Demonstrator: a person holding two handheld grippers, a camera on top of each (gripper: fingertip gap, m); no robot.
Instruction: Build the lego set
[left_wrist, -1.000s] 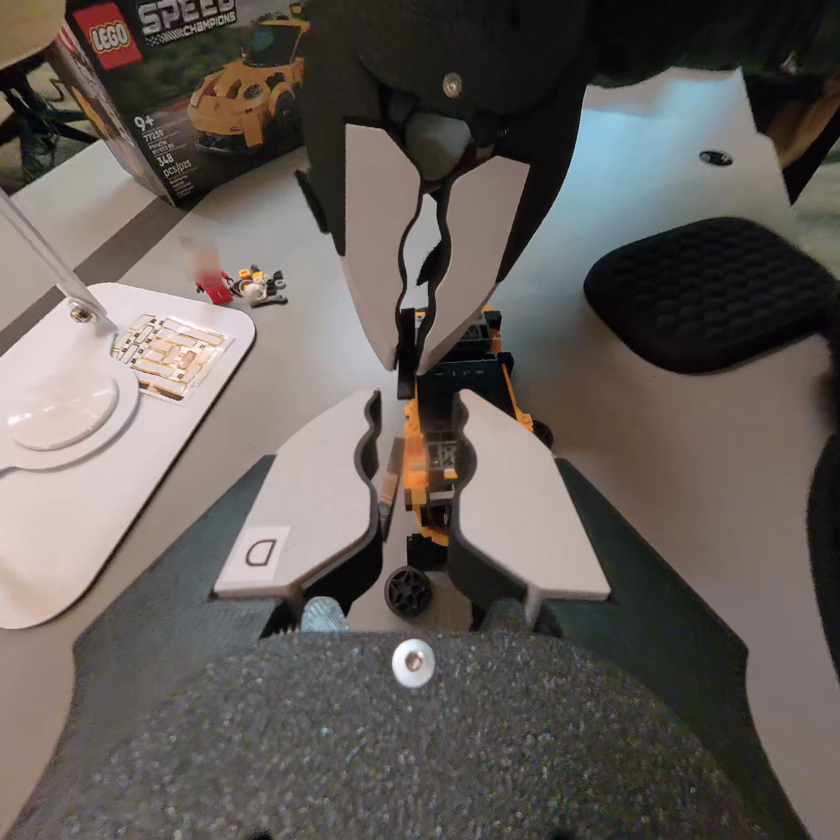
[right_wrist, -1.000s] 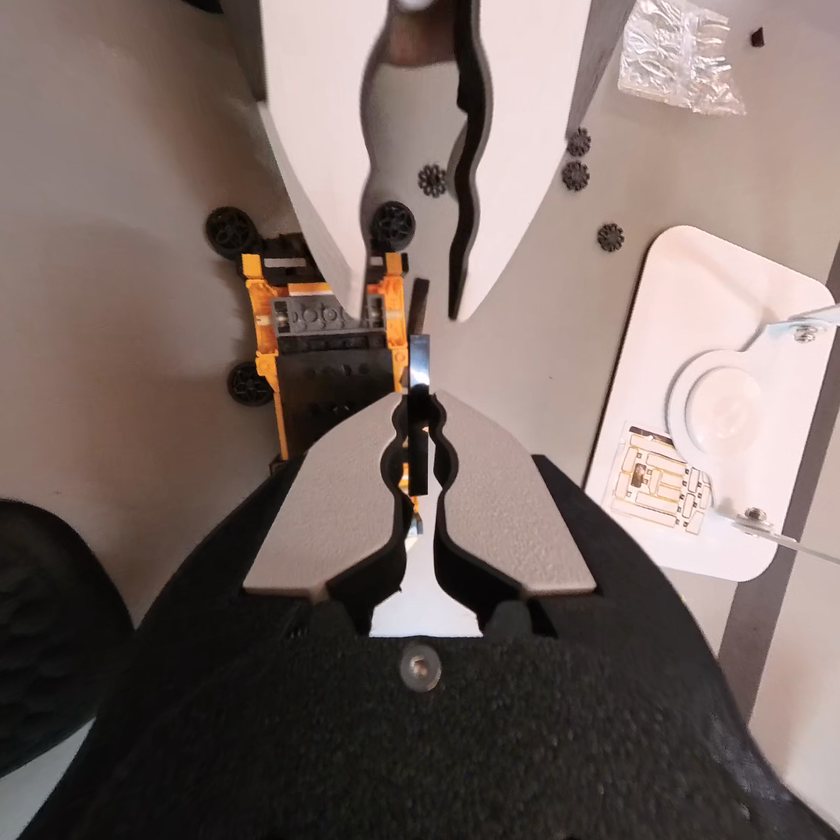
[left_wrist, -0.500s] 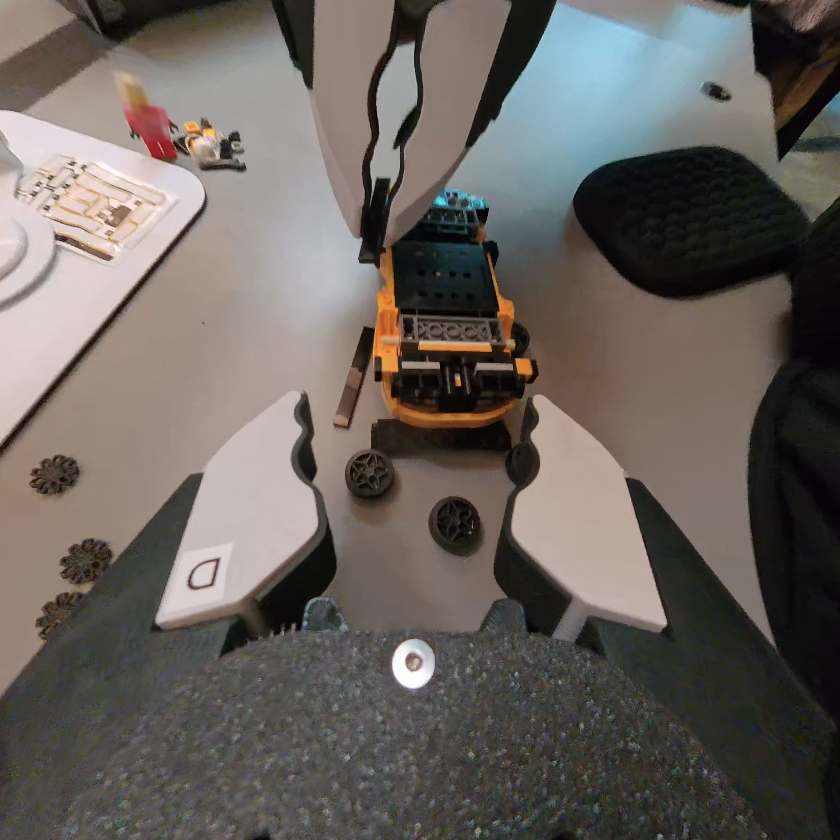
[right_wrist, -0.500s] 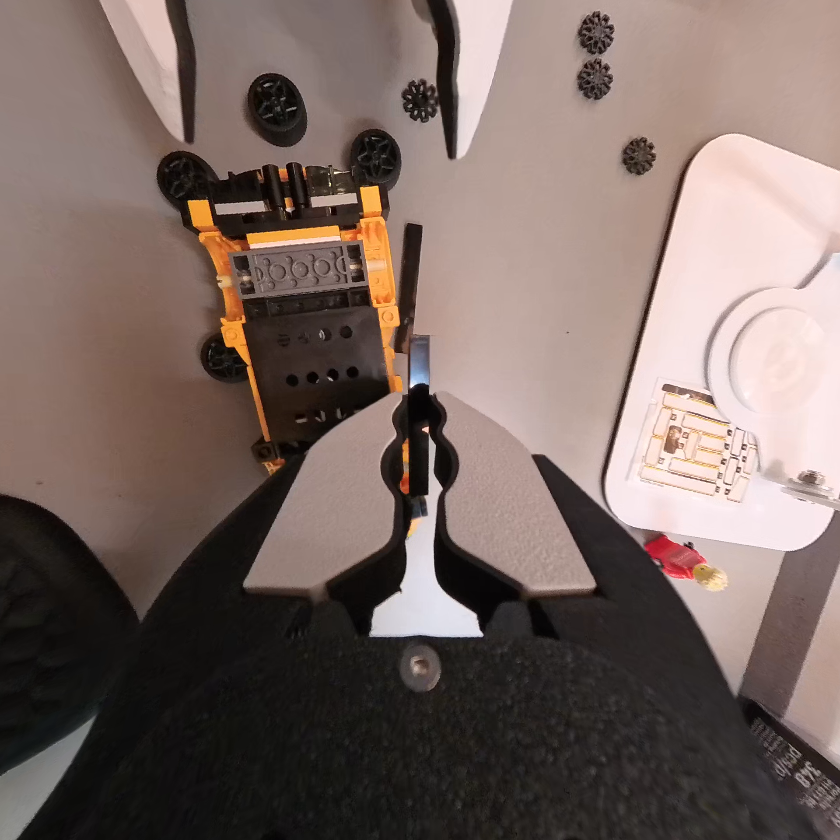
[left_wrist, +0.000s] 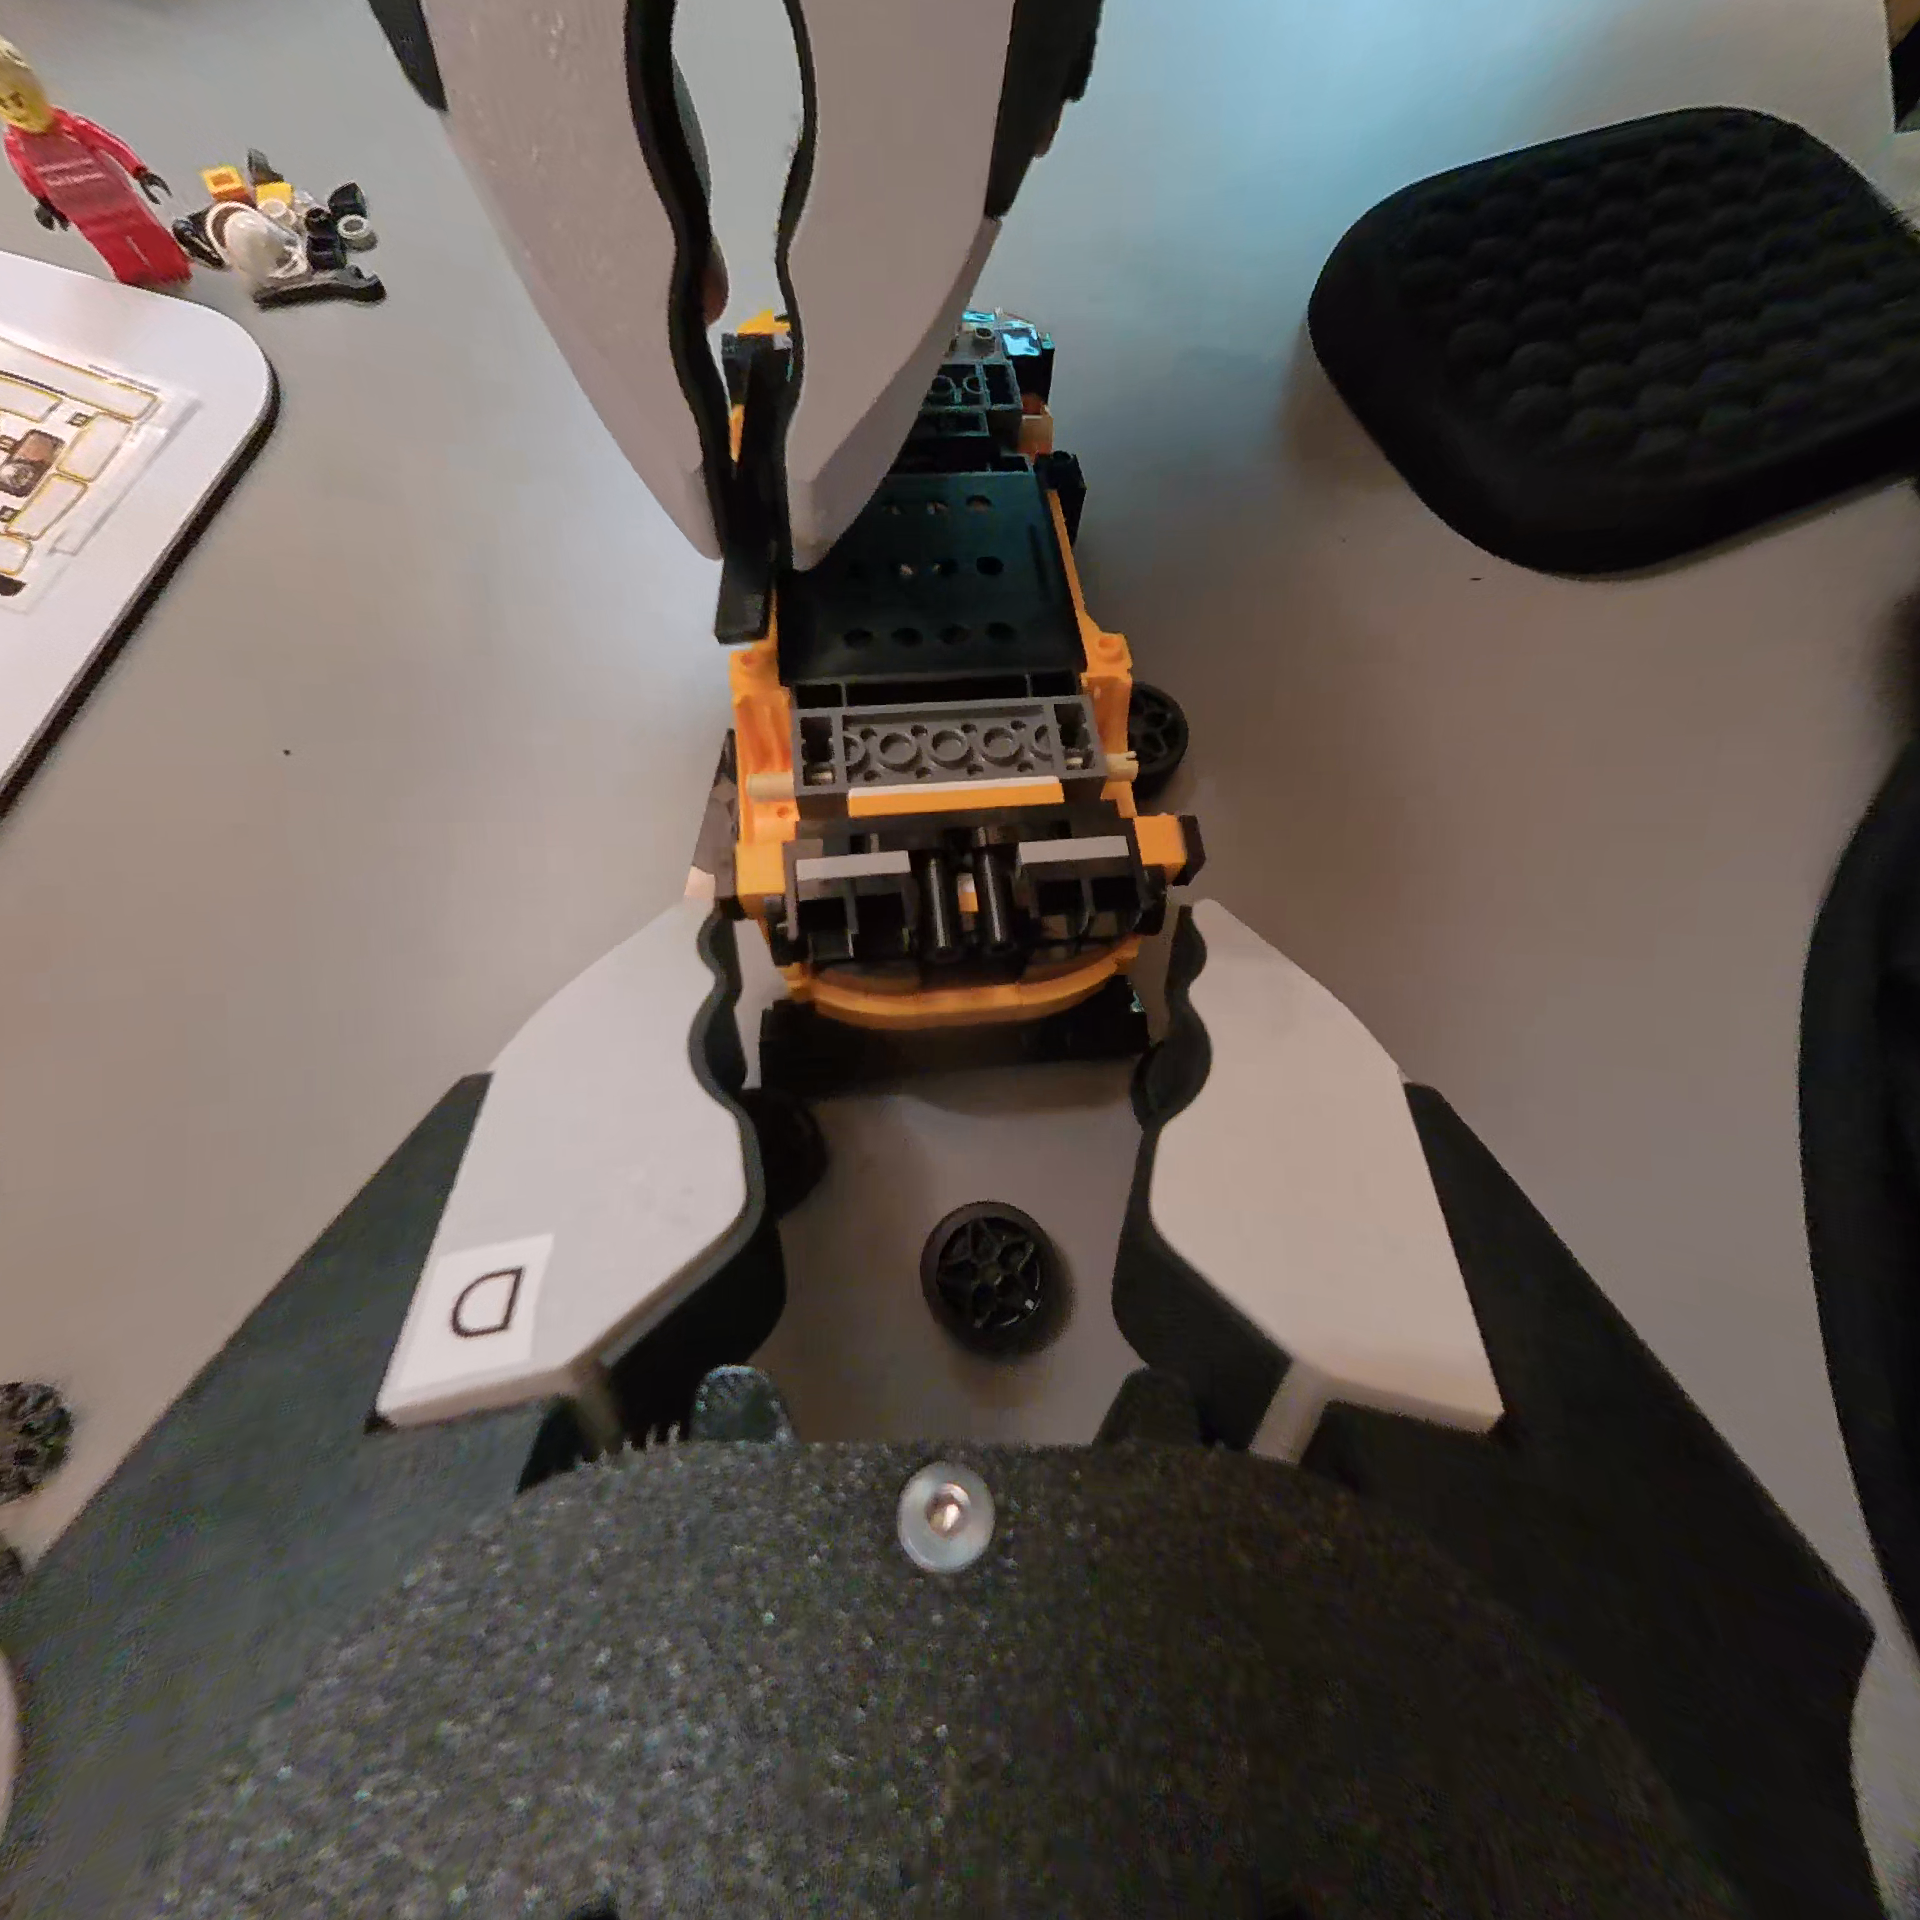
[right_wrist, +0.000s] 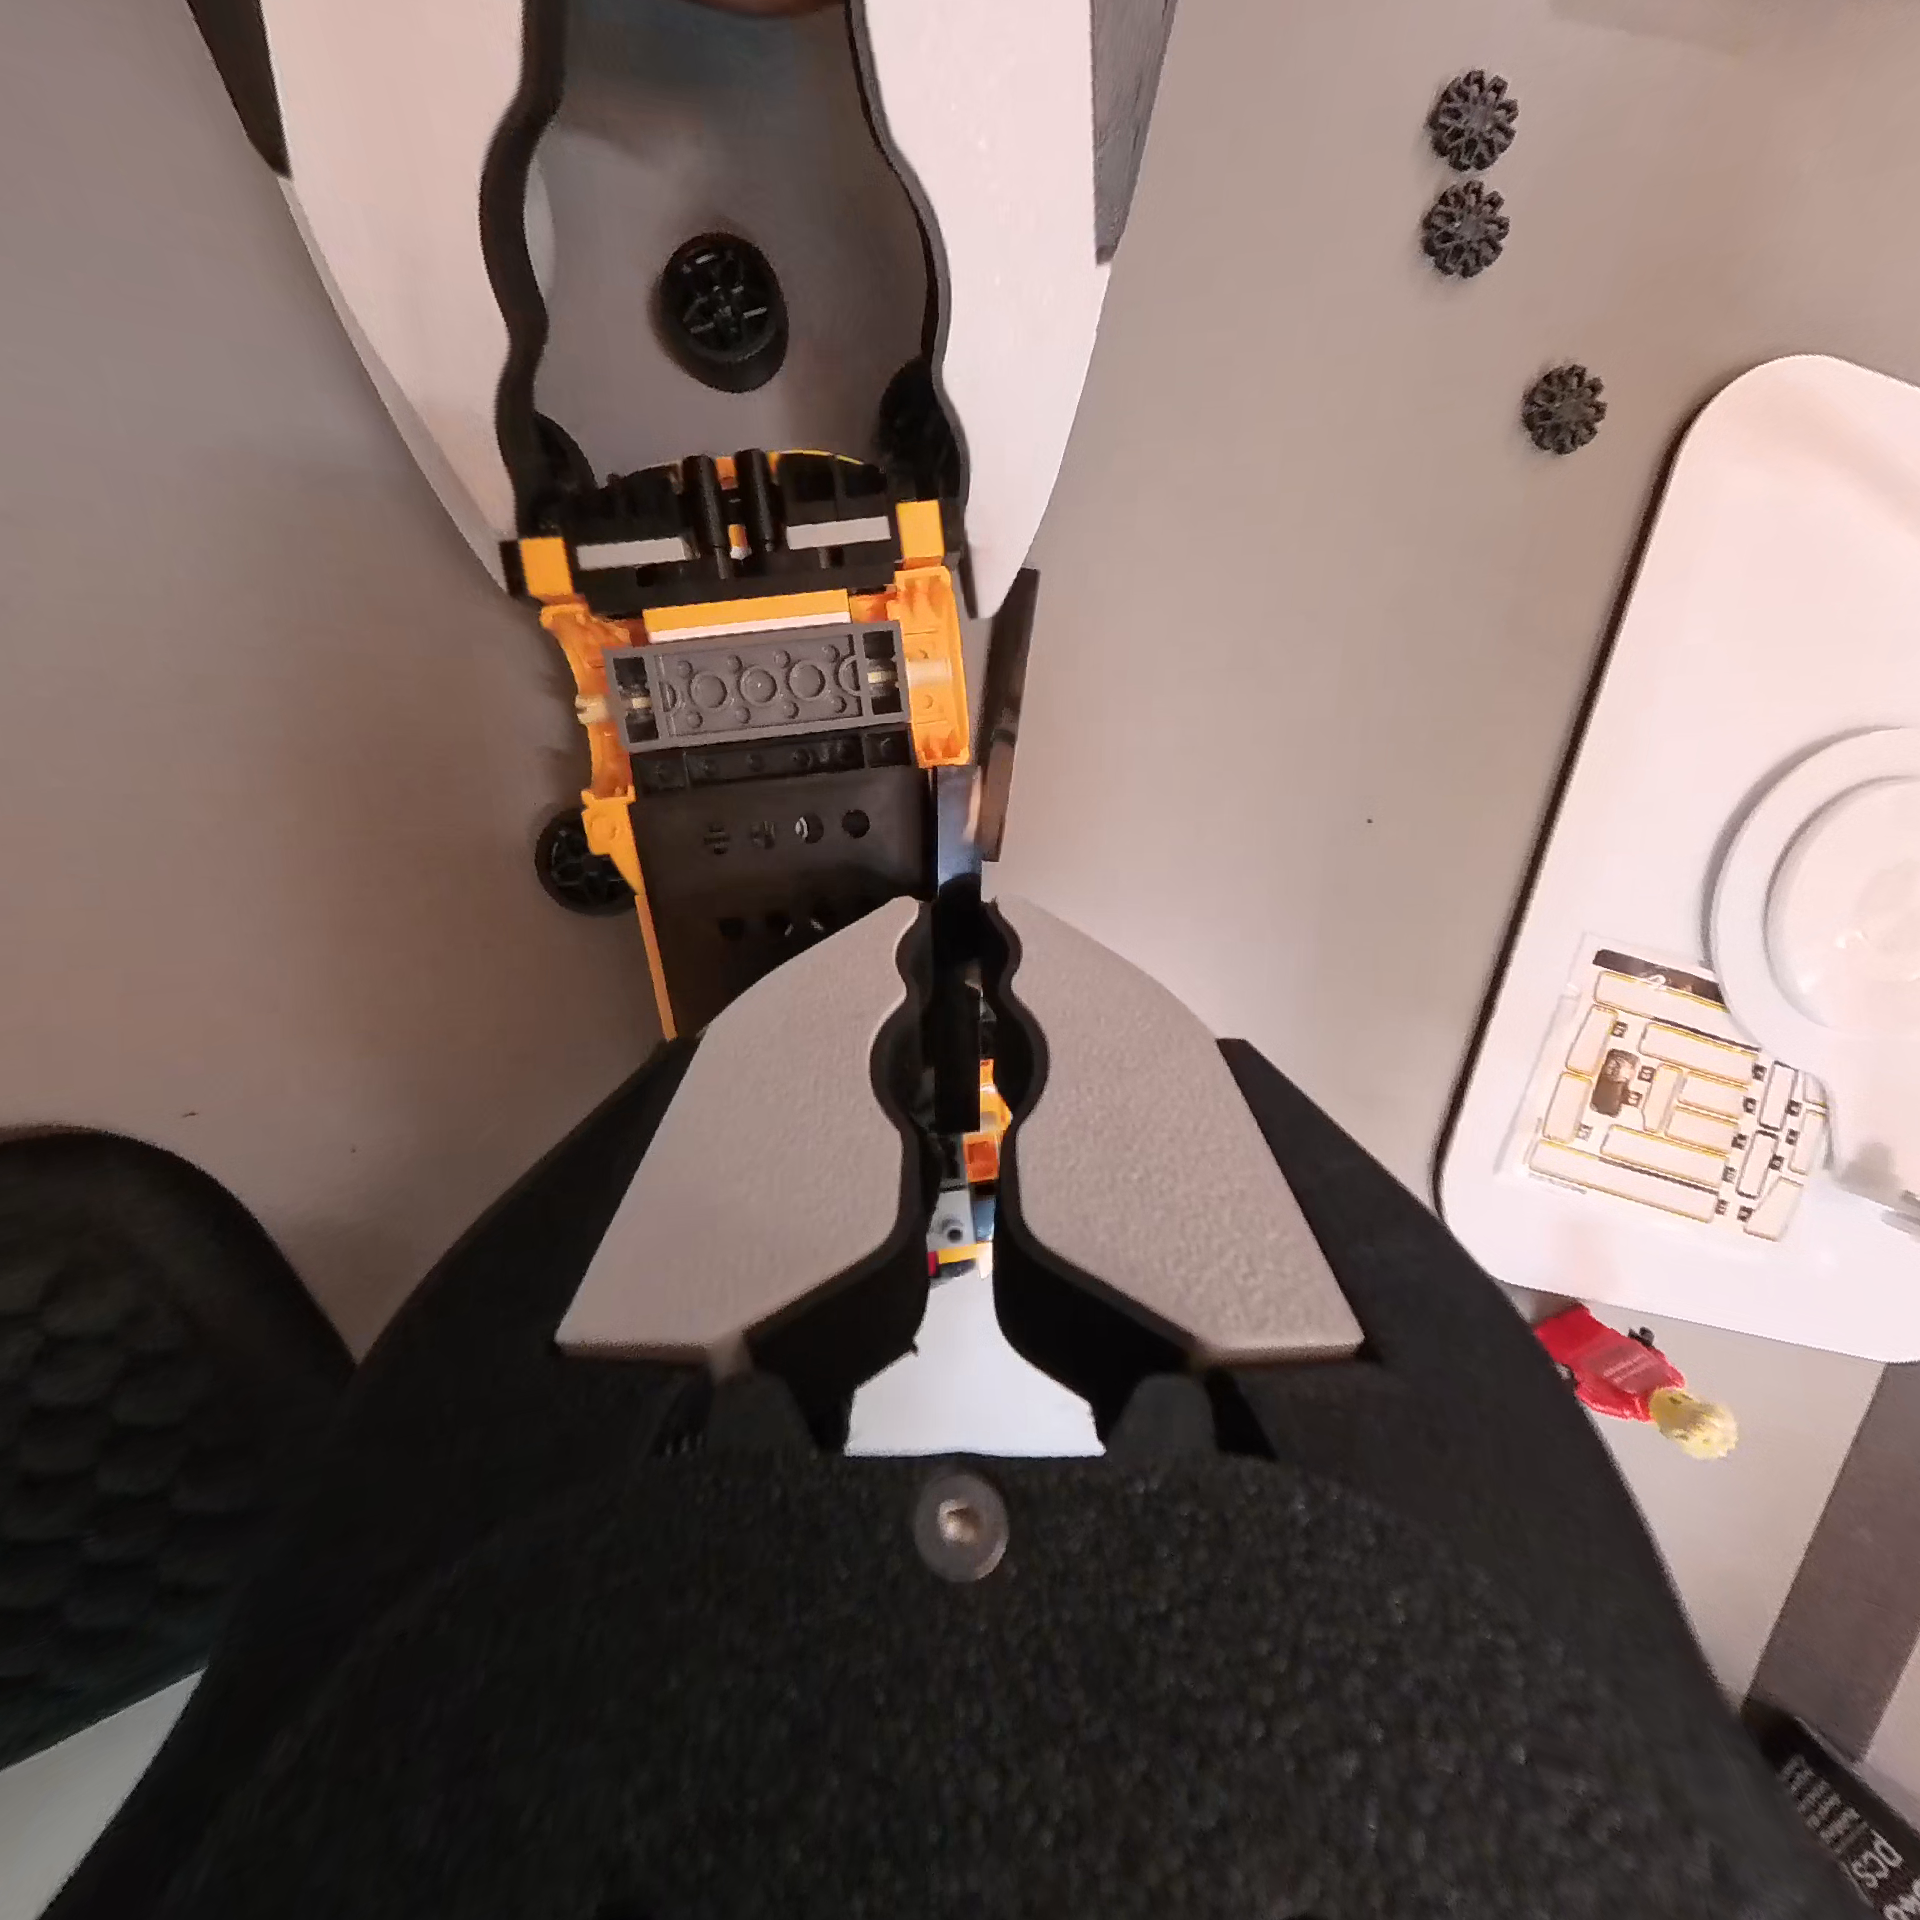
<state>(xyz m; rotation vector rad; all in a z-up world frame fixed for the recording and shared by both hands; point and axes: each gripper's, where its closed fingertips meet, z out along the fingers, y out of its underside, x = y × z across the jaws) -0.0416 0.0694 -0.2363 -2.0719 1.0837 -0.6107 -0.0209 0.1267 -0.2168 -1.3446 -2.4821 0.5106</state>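
Chassis (left_wrist: 935, 665) is lying belly-up on the table, straddled at its near end by the wide-open, empty left gripper (left_wrist: 940, 971), while a thin black strip (right_wrist: 961, 883), pinched in the closed right gripper (right_wrist: 954, 914), is best lowered squarely along the car's side edge.

Car (left_wrist: 935, 790): orange body, black underside dotted with round holes, a dark grey studded plate across it, white strips at the end.
Thin piece (right_wrist: 961, 997): glossy black.
Left claw (left_wrist: 940, 940): pale grey fingers with black wavy inner edges, speckled charcoal body, a white sticker at 8 o'clock.
Right claw (right_wrist: 956, 914): grey fingers, black wavy inner edges, black grainy body.
Loose wheel (left_wrist: 987, 1288): black, spoked.
Counter (left_wrist: 416, 727): plain light grey.
Pad (left_wrist: 1642, 332): black, bumpy honeycomb texture, at 2 o'clock in the left wrist view.
Minifigure (left_wrist: 83, 187): red suit, yellow head.
Sticker sheet (right_wrist: 1673, 1112): white panels outlined in yellow and black.
Tray (right_wrist: 1714, 623): white.
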